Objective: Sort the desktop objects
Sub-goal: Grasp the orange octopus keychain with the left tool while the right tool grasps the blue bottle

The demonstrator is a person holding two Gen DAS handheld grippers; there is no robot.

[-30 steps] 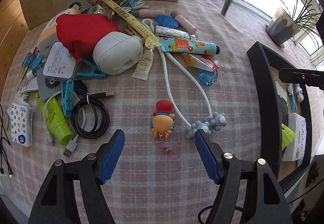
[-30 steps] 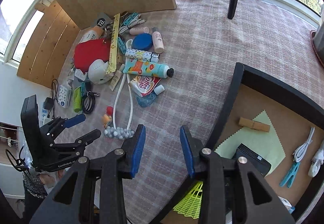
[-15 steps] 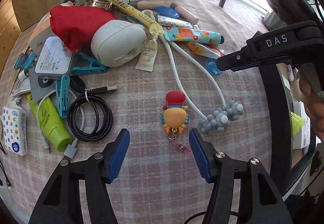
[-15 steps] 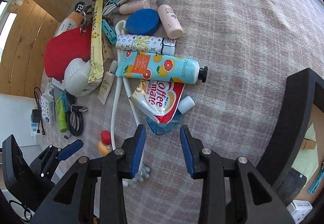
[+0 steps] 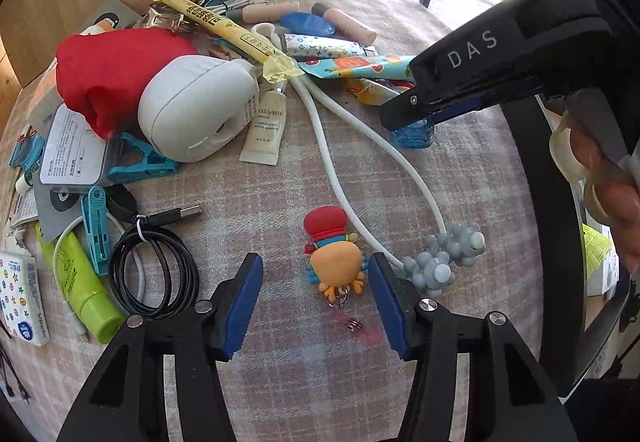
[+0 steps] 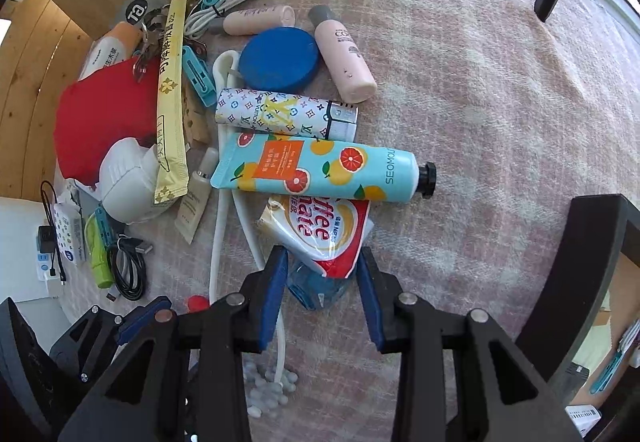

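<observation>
While the checked cloth on the desk point(image 6: 500, 90) carries a wide heap of clutter, the biggest pieces sit at its far-left side: a red pouch point(image 5: 116, 70) with a white case point(image 5: 196, 110) lying against it. Nearer the middle lies a fruit-print tube point(image 6: 320, 168), and a creamer packet point(image 6: 320, 230) overlaps a small blue bottle point(image 6: 316, 288). The right tongs point(image 6: 322, 296) stand half open on either side of that bottle, not clearly touching it. The left tongs point(image 5: 316, 298) gape wide around a small crab keychain point(image 5: 334, 254) lying flat on the cloth, gripping nothing.
</observation>
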